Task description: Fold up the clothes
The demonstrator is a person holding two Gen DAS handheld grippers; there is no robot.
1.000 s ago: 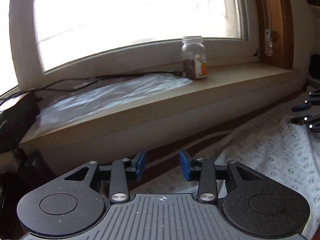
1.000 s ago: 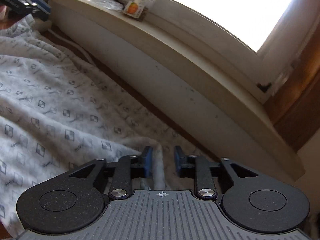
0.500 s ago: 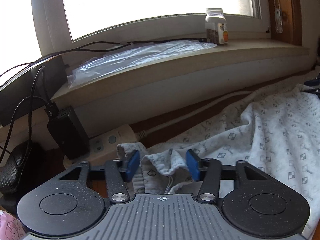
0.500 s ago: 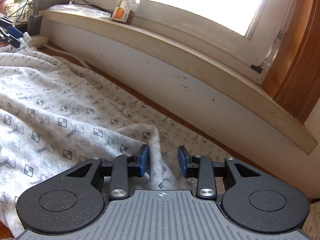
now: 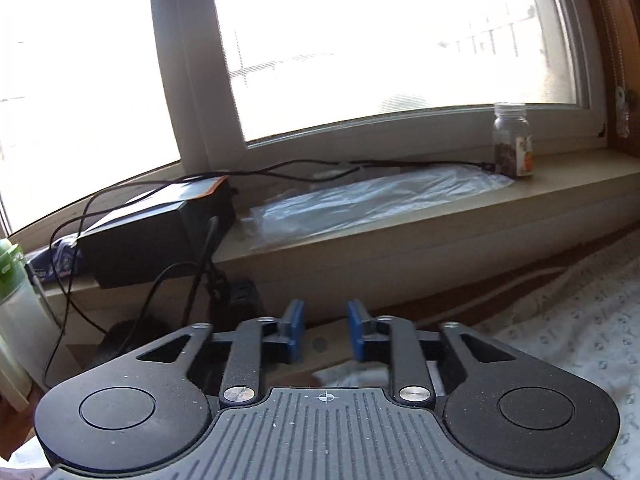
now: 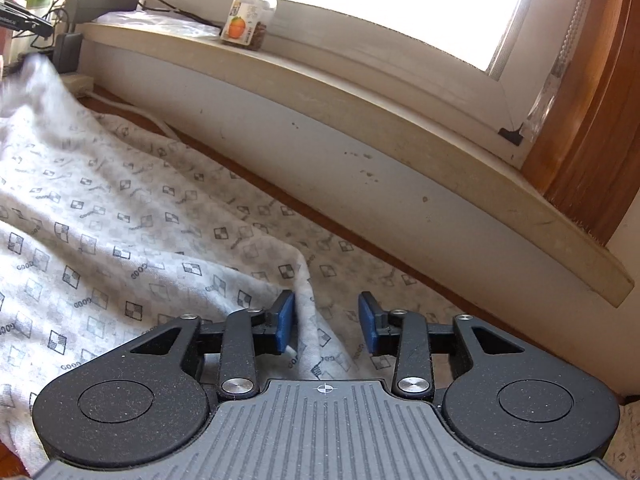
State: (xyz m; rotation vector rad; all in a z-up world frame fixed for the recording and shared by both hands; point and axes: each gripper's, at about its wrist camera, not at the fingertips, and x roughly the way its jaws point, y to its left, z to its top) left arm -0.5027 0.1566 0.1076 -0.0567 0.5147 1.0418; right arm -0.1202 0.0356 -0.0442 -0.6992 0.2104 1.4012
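The patterned cloth (image 6: 120,240) runs off the left and bottom edges, its raised far corner blurred. The jar's (image 6: 249,14) label print is too small to read. Glare whites out the window (image 5: 380,40).

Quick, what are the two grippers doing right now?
Left gripper: open, nothing between its fingers.
Right gripper: open, a fold of the cloth lies between its fingers, not pinched.

The cloth (image 6: 120,216), left of the right tongs, carries a repeated print reading "GOOD" beside small checkered squares. The jar (image 6: 249,16) far ahead bears an orange picture (its lettering is too small to read).
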